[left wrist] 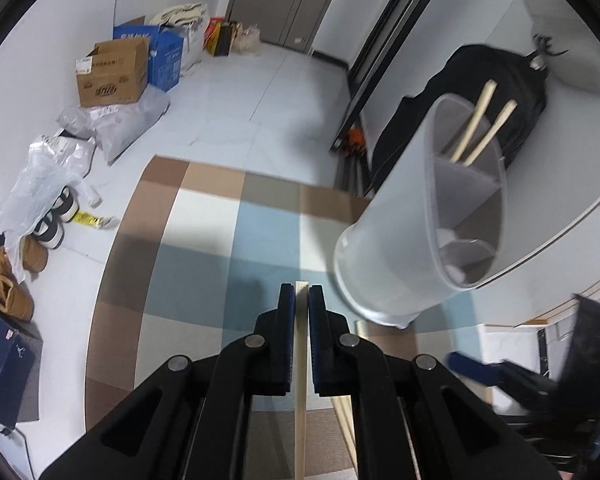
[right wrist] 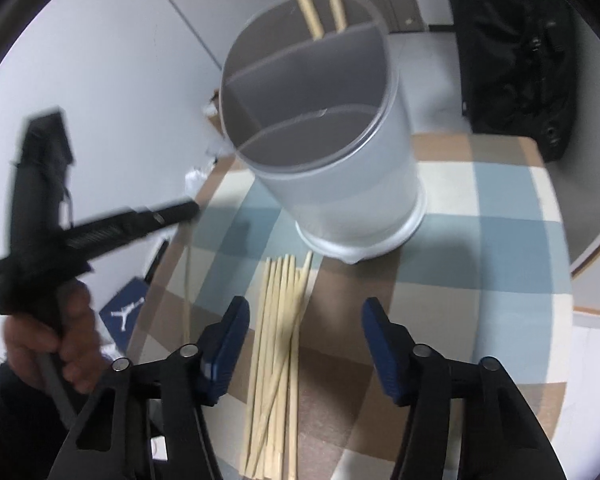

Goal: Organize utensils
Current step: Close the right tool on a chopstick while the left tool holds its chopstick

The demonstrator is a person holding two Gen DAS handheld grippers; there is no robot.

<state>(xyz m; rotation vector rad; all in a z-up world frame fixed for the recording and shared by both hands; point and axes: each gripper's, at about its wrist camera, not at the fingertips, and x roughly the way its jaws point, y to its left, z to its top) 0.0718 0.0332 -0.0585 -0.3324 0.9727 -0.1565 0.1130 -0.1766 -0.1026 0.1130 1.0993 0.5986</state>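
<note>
jumpman logo showing on dark blue shoebox; print on brown carton and blue box staying unreadable.

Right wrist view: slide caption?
Open right gripper above loose chopsticks on checked cloth, beside divided holder.

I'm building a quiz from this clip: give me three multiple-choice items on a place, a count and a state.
1. Where is the loose chopstick pile?
A. on the checked cloth before the holder
B. inside the holder
C. on the floor
2. How many chopsticks stand in the holder?
A. none
B. two
C. six
3. The left hand-held gripper is:
A. wide open
B. shut on one chopstick
C. shut on the holder

Answers: 1 A, the pile lies on the checked cloth; 2 B, two tips rise from the back compartment; 3 B, one stick sits pinched between its pads.
</note>
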